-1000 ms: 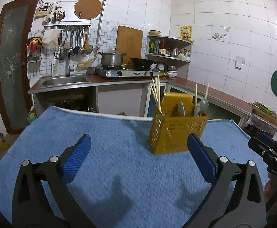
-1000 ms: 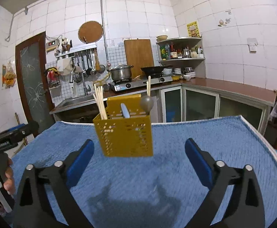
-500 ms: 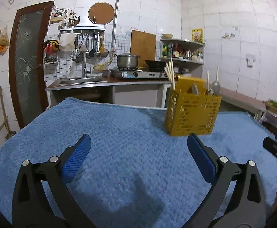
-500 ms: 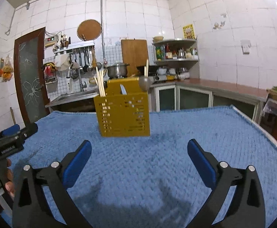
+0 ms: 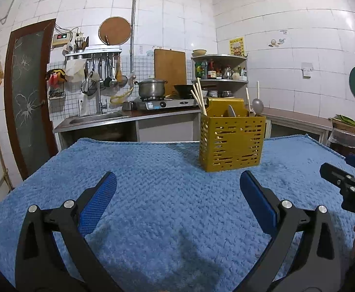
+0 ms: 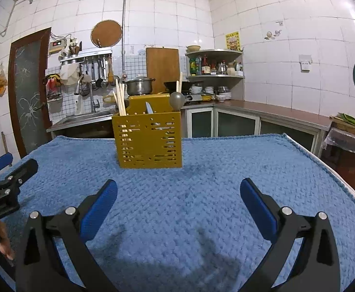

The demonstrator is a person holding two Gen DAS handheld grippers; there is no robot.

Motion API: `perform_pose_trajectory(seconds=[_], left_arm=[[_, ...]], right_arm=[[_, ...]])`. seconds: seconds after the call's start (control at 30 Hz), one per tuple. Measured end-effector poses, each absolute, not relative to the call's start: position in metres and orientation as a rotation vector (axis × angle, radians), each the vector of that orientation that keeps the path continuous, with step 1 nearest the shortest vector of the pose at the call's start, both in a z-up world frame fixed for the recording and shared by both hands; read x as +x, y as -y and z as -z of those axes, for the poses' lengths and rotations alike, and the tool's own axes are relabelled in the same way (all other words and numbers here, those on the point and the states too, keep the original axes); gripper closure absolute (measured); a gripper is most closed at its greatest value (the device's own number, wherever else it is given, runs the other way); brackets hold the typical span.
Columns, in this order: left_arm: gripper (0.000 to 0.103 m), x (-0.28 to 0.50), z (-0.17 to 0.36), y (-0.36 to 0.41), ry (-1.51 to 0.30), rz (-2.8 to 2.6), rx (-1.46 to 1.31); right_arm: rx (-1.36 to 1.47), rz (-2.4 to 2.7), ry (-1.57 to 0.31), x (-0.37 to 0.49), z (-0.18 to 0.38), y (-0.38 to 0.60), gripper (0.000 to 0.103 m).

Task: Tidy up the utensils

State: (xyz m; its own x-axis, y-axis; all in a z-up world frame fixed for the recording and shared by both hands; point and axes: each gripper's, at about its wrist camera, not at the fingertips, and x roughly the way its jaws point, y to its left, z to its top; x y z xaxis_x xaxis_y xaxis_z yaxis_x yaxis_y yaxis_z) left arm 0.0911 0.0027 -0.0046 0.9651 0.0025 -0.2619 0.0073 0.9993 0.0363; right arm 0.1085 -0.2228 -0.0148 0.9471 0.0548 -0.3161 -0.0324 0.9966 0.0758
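Observation:
A yellow perforated utensil holder [image 5: 232,141] stands upright on the blue towel [image 5: 153,194]; it also shows in the right wrist view [image 6: 149,140]. Chopsticks [image 5: 198,96], a knife [image 5: 232,111] and a spoon [image 5: 257,103] stand in it. My left gripper [image 5: 177,194] is open and empty, low over the towel, short of the holder. My right gripper [image 6: 177,196] is open and empty, also short of the holder. Each gripper shows at the edge of the other's view, the right one in the left wrist view [image 5: 348,185], the left one in the right wrist view [image 6: 4,180].
The towel's far edge [image 5: 140,141] and right edge [image 6: 323,163] drop off. Behind are a sink [image 5: 97,119], a stove with a pot [image 5: 151,88], a corner shelf [image 5: 218,73] and a brown counter [image 6: 274,110].
Both grippers have dropped lower and levelled out, so the holder now sits higher and more upright in both views. Both stay open and empty.

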Motion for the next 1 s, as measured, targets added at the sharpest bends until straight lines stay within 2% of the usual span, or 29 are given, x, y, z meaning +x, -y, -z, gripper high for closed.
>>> perform_pose_trajectory(seconds=[1.0], left_arm=[[0.005, 0.087, 0.004, -0.004, -0.264, 0.03, 0.016]], right_arm=[[0.031, -0.015, -0.285, 0.098, 0.011, 0.219, 0.005]])
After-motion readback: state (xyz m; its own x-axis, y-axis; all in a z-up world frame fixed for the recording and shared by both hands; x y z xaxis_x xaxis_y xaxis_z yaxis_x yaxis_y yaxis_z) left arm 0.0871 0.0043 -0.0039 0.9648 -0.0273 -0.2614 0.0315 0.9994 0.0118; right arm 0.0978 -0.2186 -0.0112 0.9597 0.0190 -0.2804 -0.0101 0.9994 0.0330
